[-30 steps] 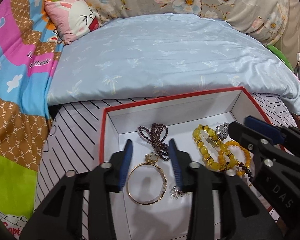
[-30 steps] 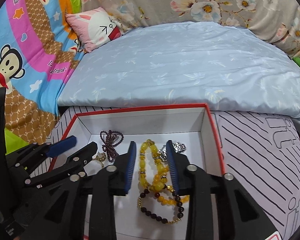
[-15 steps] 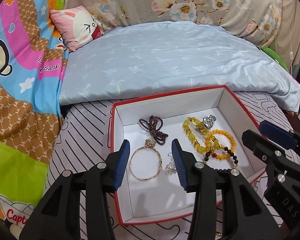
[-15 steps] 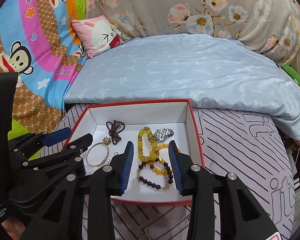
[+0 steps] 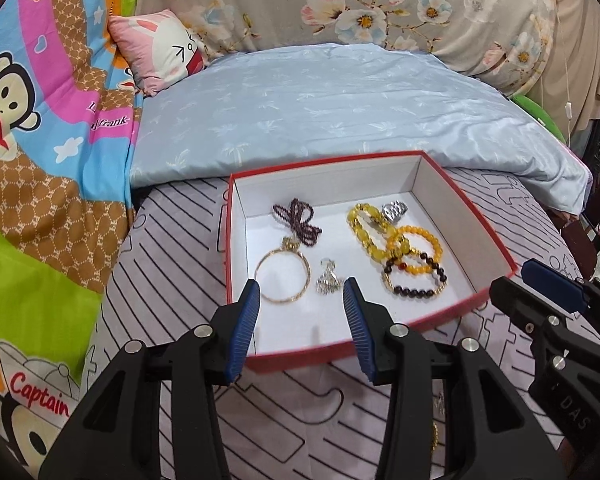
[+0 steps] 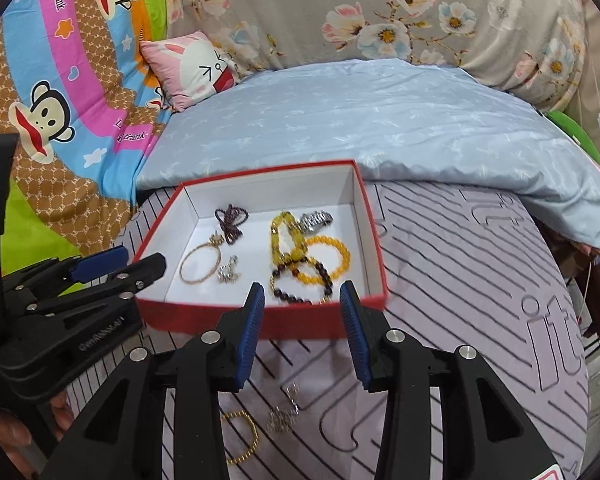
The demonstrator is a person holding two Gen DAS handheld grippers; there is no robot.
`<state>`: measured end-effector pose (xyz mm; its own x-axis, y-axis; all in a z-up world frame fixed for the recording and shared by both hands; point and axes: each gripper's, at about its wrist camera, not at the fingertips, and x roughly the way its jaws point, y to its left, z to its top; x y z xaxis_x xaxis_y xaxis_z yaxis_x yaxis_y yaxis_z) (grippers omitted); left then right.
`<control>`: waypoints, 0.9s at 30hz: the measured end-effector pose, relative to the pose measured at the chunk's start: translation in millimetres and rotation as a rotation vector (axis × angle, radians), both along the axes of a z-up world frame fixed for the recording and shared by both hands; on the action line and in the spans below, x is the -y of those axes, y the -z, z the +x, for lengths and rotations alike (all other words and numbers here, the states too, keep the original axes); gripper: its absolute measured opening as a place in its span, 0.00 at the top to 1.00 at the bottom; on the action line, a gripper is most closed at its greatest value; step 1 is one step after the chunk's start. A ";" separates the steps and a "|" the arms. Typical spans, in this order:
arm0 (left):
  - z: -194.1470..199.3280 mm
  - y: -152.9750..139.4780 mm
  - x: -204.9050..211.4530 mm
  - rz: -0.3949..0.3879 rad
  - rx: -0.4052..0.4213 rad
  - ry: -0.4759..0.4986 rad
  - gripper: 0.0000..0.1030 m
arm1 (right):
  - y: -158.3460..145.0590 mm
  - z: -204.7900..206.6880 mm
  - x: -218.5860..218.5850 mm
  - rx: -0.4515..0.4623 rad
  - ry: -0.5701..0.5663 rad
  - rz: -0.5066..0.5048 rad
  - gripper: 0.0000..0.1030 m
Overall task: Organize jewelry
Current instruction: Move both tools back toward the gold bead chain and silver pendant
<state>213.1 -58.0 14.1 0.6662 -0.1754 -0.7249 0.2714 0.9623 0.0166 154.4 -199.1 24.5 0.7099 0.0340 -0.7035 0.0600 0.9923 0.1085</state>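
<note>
A red box with a white inside [image 5: 496,248] [image 6: 374,240] sits on the striped bed cover. In it lie a gold bangle [image 5: 285,275] [image 6: 200,265], a dark purple bead string [image 5: 296,220], a small silver piece [image 5: 329,278] [image 6: 228,272], yellow bead bracelets [image 5: 384,236] [image 6: 300,248], a dark bead bracelet [image 5: 416,280] and a silver watch [image 5: 394,211] [image 6: 315,219]. Outside the box, on the cover, lie a gold bead bracelet [image 6: 244,436] and a silver piece [image 6: 284,416]. My left gripper [image 5: 300,300] is open and empty above the box's near edge. My right gripper [image 6: 302,300] is open and empty at the box's near wall.
A light blue quilt [image 5: 340,104] lies behind the box. A pink rabbit pillow [image 5: 160,48] and a cartoon monkey blanket [image 5: 28,120] are at the left. A floral cushion [image 5: 380,4] runs along the back. The bed edge drops off at the right.
Both grippers have pulled back and up from inside the box to its near edge, still open and empty. Loose jewelry on the cover in front of the box has come into view.
</note>
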 end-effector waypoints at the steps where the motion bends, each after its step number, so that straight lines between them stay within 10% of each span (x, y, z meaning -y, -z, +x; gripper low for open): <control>1: -4.1 1.9 -1.9 -0.004 -0.007 -0.001 0.59 | 2.7 -4.8 2.7 -0.007 0.006 0.004 0.62; 27: -75.5 69.5 -24.8 -0.013 -0.194 0.000 0.59 | 77.7 -22.5 -12.2 -0.157 -0.039 0.036 0.75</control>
